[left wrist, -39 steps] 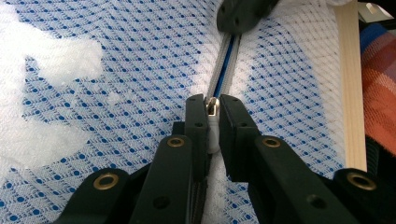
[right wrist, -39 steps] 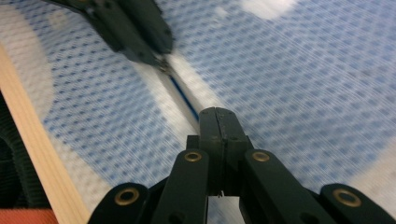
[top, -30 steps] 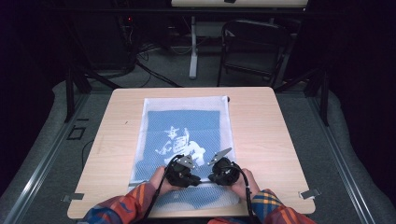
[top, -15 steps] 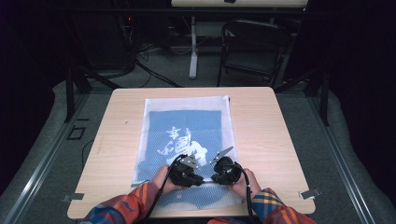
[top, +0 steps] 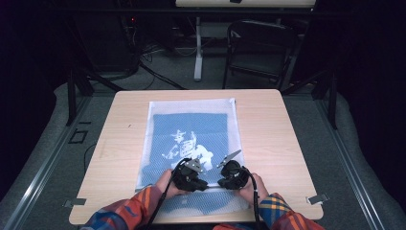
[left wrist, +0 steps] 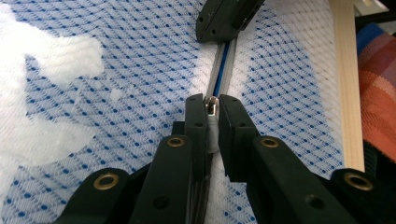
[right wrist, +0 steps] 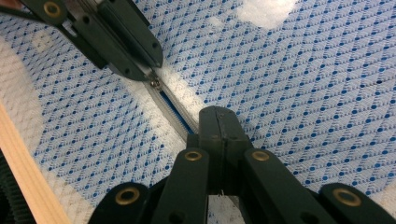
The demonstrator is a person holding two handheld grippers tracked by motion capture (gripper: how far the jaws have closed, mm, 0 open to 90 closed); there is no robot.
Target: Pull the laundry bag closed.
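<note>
Zipper pull (left wrist: 211,106) sits clamped in the left tool (left wrist: 211,109); the right tool (right wrist: 218,122) pinches the mesh bag's (top: 191,108) zipper tape (right wrist: 173,111) on the tabletop (top: 277,129)

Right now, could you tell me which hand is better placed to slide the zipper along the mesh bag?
The left: its tongs clamp the zipper pull, while the right tongs pinch the zipper tape, bracing the mesh bag.
</note>
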